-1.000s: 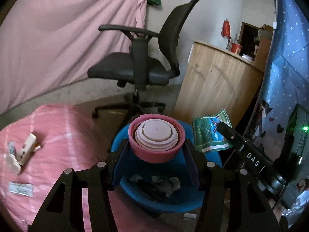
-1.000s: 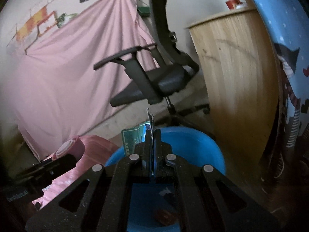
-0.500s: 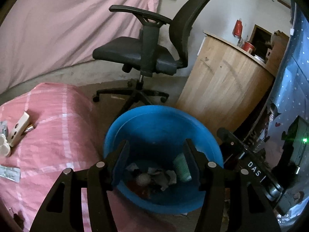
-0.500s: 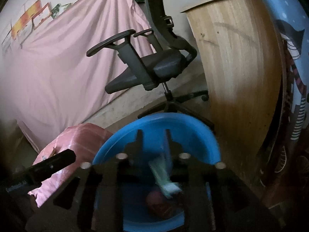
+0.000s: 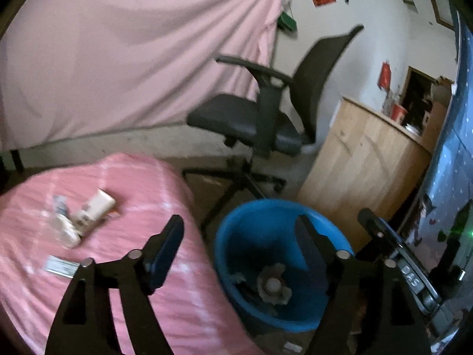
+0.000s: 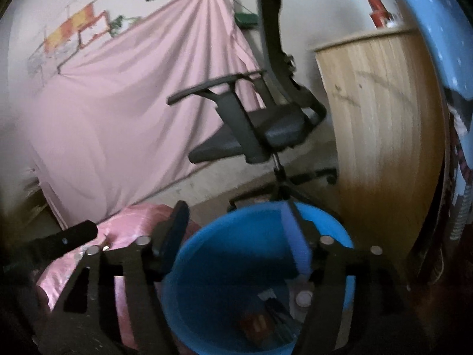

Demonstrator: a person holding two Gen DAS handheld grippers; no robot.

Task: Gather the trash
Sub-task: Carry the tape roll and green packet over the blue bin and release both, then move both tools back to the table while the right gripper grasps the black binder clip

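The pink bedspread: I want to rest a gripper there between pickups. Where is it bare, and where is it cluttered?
The pink bedspread is bare on its near side, toward the blue bin, and along its far edge by the pink curtain. Clutter sits at its left: a white box, small pieces beside it, and a flat label.

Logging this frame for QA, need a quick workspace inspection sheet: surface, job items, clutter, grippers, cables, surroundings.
Surface: pink cloth-covered table, wrinkled.
Job's things: blue bin beside the table on the floor, crumpled trash inside; small packets and wrappers on the cloth.
Clutter: nothing seen beyond those.
Grippers: left gripper and right gripper have just been opening, nothing between the fingers.
Cables: nothing seen.
Surroundings: black office chair, wooden cabinet, pink sheet on wall.
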